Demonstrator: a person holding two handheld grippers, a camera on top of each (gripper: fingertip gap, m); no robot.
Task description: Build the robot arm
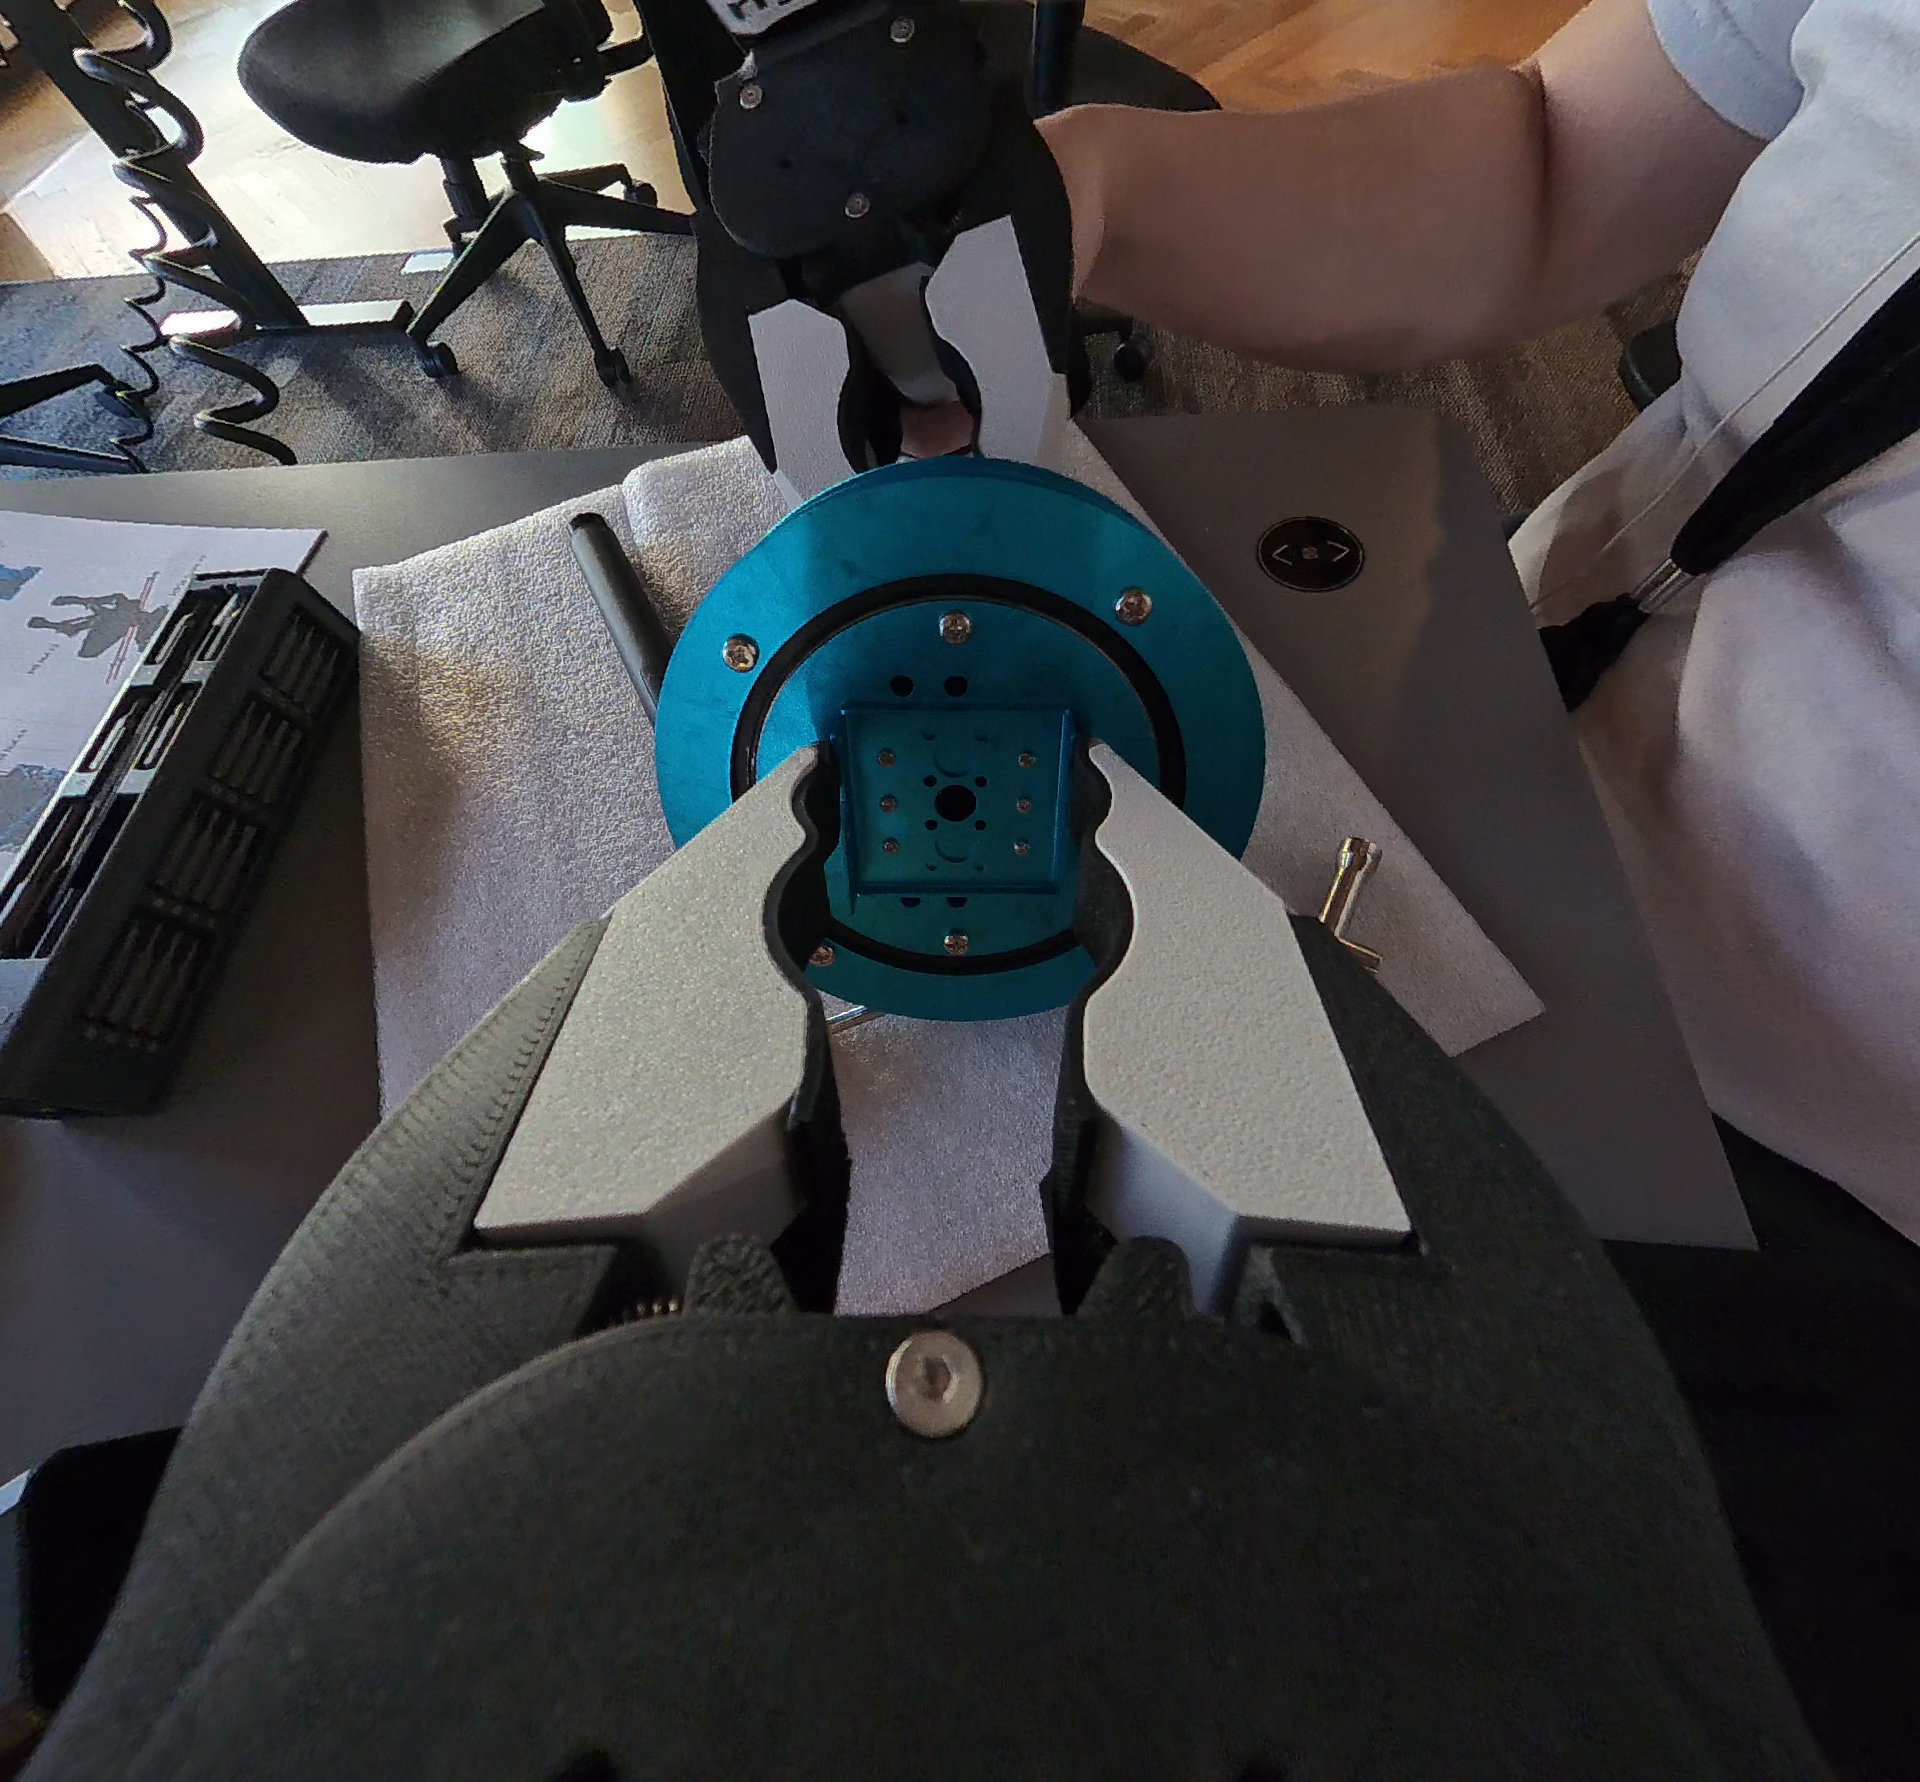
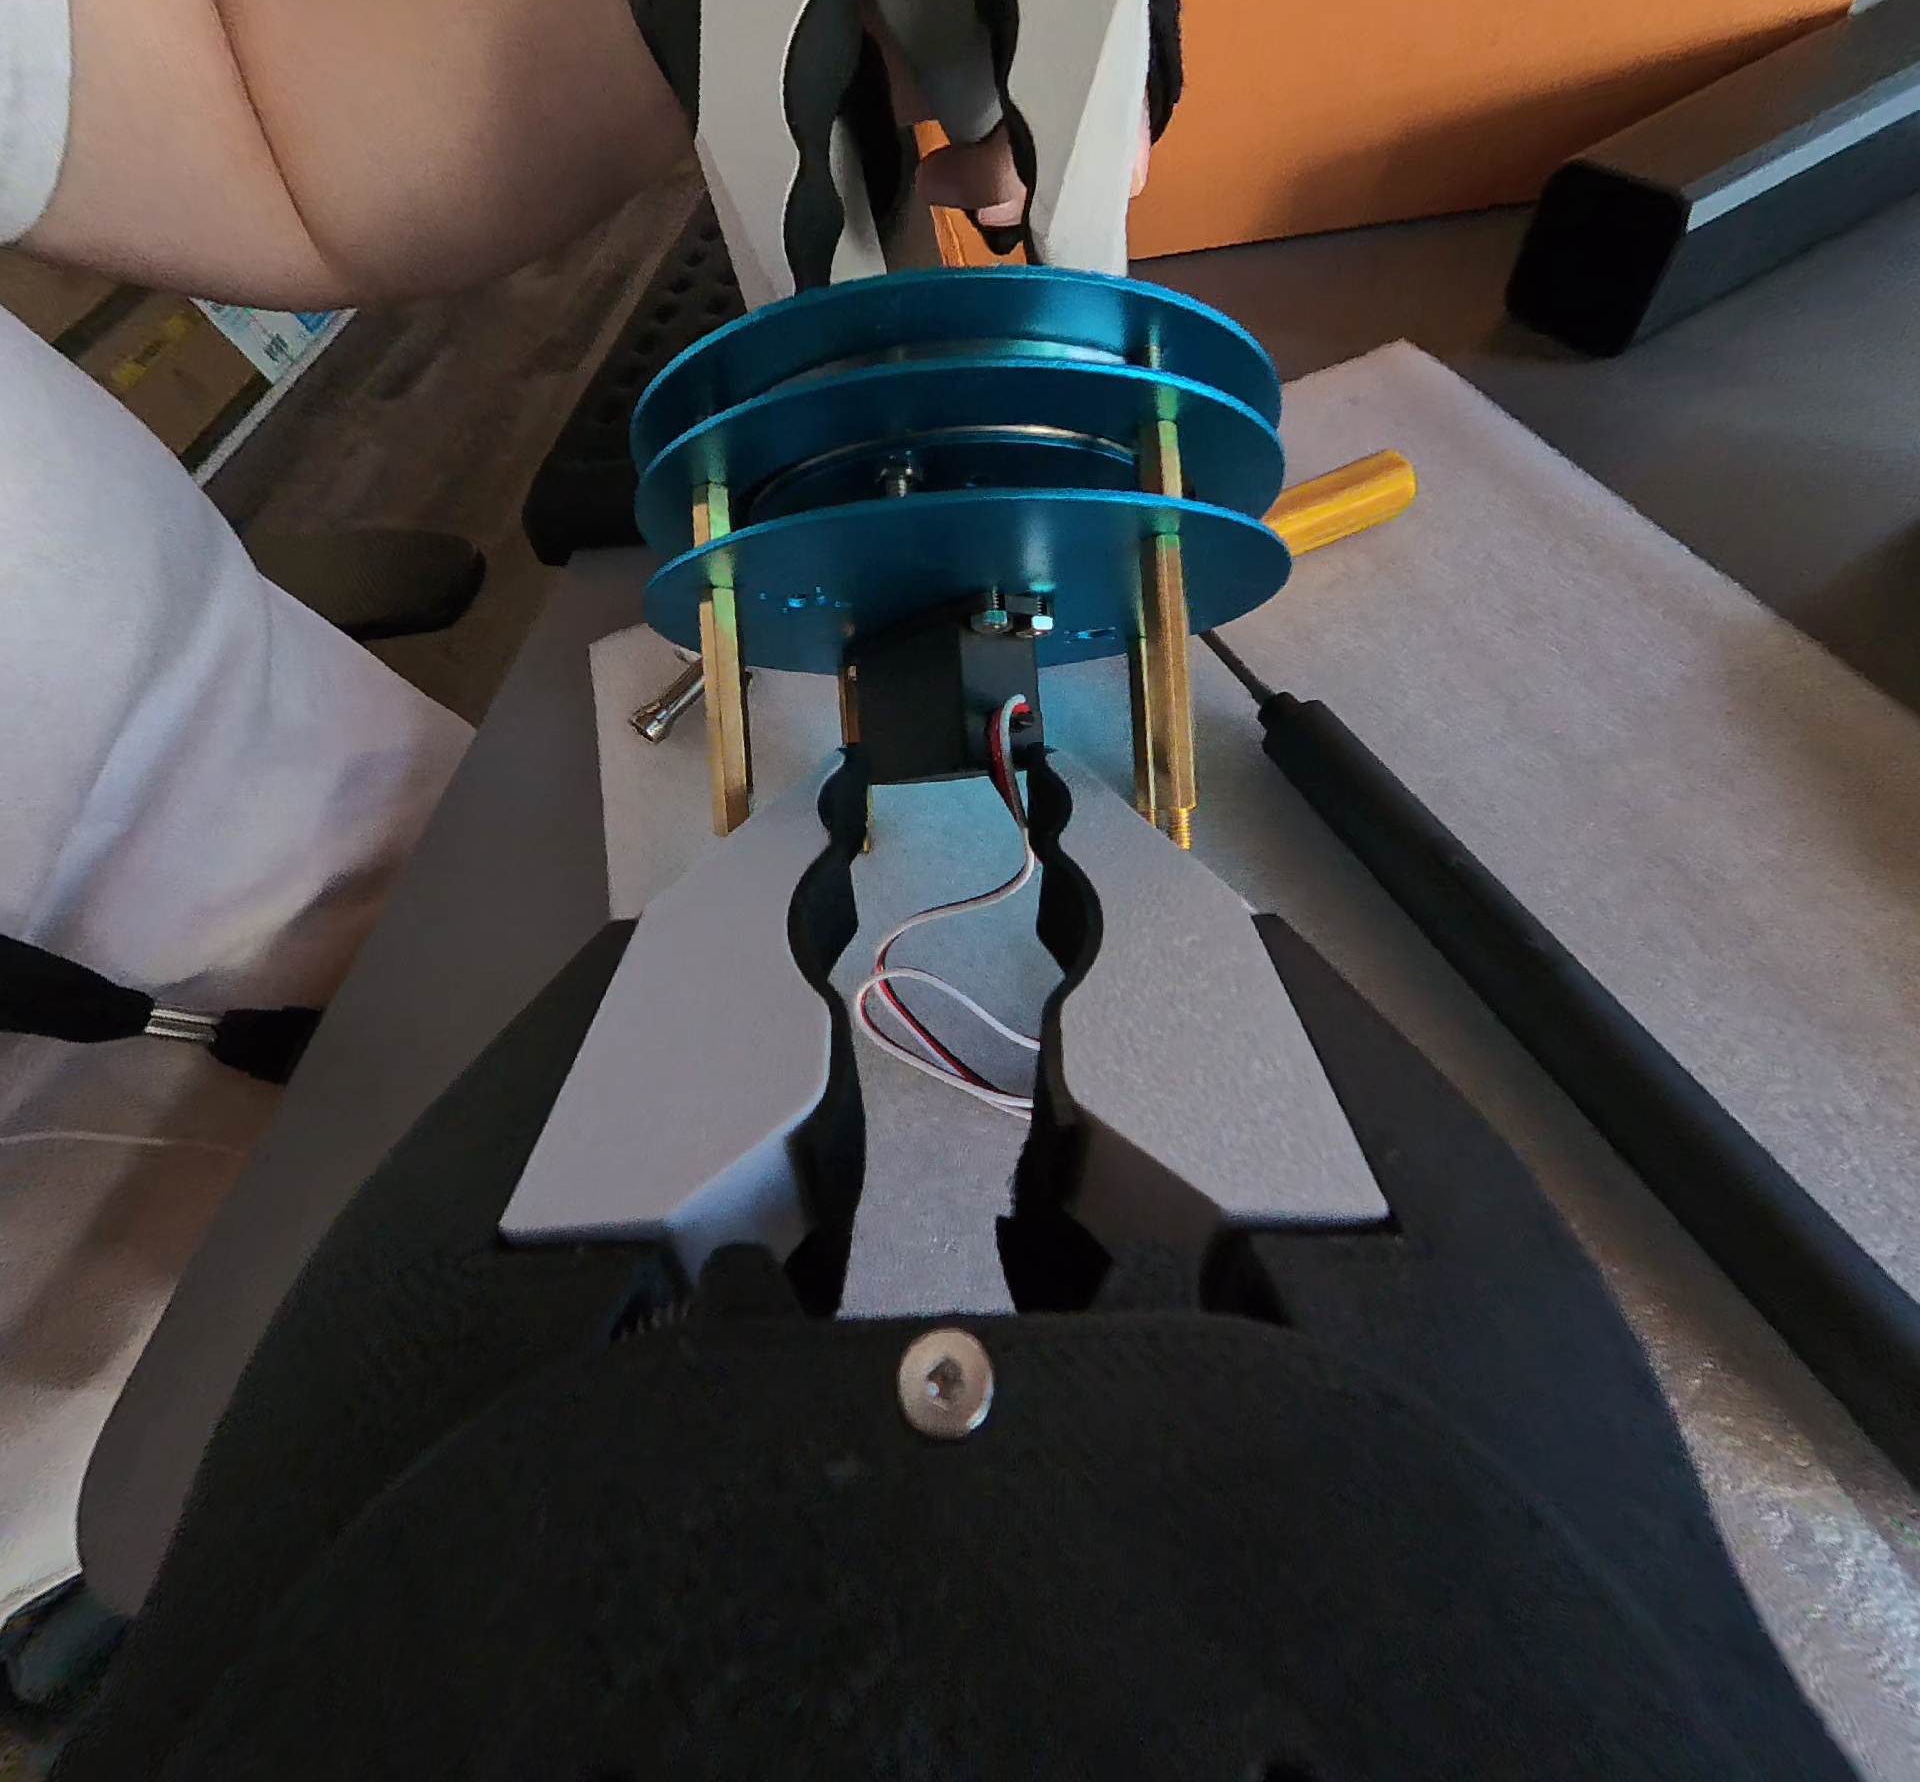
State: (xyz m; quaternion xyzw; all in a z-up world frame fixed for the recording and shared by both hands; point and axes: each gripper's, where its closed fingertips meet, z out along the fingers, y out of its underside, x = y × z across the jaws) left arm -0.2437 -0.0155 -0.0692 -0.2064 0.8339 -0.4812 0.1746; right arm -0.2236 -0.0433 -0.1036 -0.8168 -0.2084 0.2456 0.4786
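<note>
A blue disc assembly (image 1: 707, 745) of three stacked discs on brass standoffs (image 2: 1164, 693) is held between both grippers, above a white foam mat (image 1: 499, 745). My left gripper (image 1: 956, 776) is shut on the blue square bracket (image 1: 956, 807) at the centre of one end disc. My right gripper (image 2: 945, 771) is shut on the black servo block (image 2: 925, 704) under the opposite end disc (image 2: 935, 569). A red and white wire (image 2: 935, 1005) hangs from the servo between its fingers. Each gripper faces the other across the assembly.
On the mat lie a black-handled tool (image 2: 1507, 901), a yellow-handled tool (image 2: 1340, 501) and a silver socket key (image 1: 1351, 885). A black bit-set case (image 1: 177, 828) sits left. A person's arm (image 1: 1351, 205) holds the right gripper. Office chairs (image 1: 416, 70) and an orange box (image 2: 1455, 70) stand beyond. The left gripper's tips are roughly 6 cm from the right gripper's.
</note>
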